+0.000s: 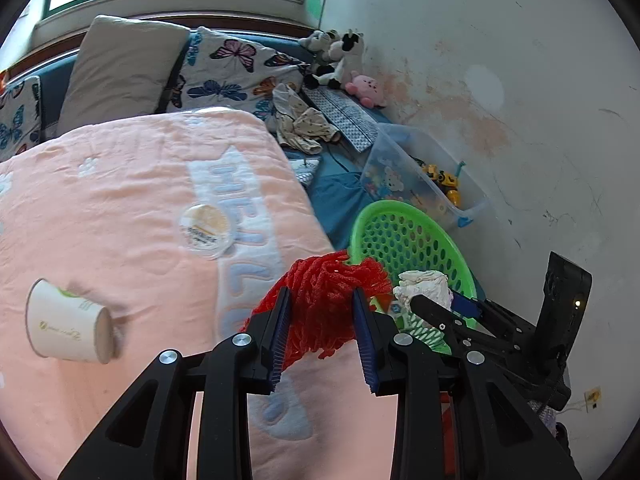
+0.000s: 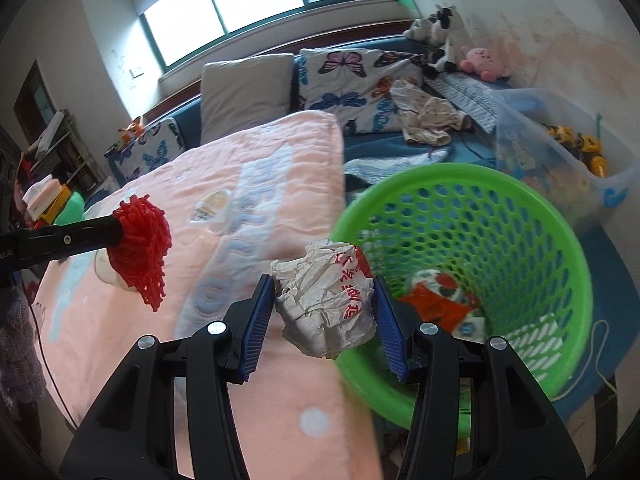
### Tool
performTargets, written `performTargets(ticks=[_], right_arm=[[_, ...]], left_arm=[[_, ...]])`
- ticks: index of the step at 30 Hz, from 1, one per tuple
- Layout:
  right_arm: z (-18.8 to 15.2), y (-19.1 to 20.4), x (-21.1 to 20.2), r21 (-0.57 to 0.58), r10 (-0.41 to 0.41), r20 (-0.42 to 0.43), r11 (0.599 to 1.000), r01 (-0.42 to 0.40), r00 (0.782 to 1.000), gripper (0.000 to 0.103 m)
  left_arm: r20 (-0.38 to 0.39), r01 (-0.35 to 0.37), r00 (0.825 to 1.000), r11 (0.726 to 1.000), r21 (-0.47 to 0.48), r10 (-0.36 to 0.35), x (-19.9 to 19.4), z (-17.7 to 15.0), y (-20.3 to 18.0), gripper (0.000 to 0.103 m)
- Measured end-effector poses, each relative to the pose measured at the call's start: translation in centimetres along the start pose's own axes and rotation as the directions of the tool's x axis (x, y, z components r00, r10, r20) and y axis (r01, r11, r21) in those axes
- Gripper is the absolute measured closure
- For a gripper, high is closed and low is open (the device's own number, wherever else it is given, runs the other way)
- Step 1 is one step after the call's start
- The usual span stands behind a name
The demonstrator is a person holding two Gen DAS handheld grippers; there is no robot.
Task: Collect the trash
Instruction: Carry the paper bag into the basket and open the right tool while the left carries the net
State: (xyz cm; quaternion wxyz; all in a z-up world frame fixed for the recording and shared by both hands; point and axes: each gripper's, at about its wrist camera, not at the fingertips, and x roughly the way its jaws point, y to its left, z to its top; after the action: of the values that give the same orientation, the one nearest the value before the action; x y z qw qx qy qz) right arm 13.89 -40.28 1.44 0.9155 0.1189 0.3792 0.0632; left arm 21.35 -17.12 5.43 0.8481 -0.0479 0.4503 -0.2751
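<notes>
My left gripper [image 1: 322,312] is shut on a red foam fruit net [image 1: 320,300], held above the pink blanket's edge; the same net [image 2: 144,248] shows at the left of the right wrist view. My right gripper [image 2: 324,308] is shut on a crumpled white paper wrapper with red print [image 2: 326,300], just left of the green mesh basket [image 2: 532,280]. The basket [image 1: 400,240] holds a red-and-white packet [image 2: 436,296]. On the blanket lie a white paper cup [image 1: 68,320] on its side and a round clear lid [image 1: 206,230].
The pink blanket [image 1: 120,184] covers a bed with butterfly pillows [image 1: 236,72]. A clear plastic toy bin [image 1: 420,176] stands beyond the basket by the stained wall. Plush toys [image 1: 340,60] and a crumpled cloth [image 1: 300,124] lie at the bed's far right.
</notes>
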Motion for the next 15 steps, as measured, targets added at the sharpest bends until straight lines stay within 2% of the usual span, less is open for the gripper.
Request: performTargets(ticks=[13,15], right_arm=[[-1.1,-7.2,-2.0,0.124,-0.127,0.01,0.984,0.124,0.992,0.05],[-1.4,-8.1,-2.1,0.141,-0.137,0.007,0.981,0.135,0.991,0.045]], left_arm=[[-0.023,0.068,0.998,0.994,0.085,-0.066,3.6,1.9,-6.3,0.073],[-0.031,0.079,0.997,0.992,0.095,-0.077,4.2,2.1,-7.1,0.073]])
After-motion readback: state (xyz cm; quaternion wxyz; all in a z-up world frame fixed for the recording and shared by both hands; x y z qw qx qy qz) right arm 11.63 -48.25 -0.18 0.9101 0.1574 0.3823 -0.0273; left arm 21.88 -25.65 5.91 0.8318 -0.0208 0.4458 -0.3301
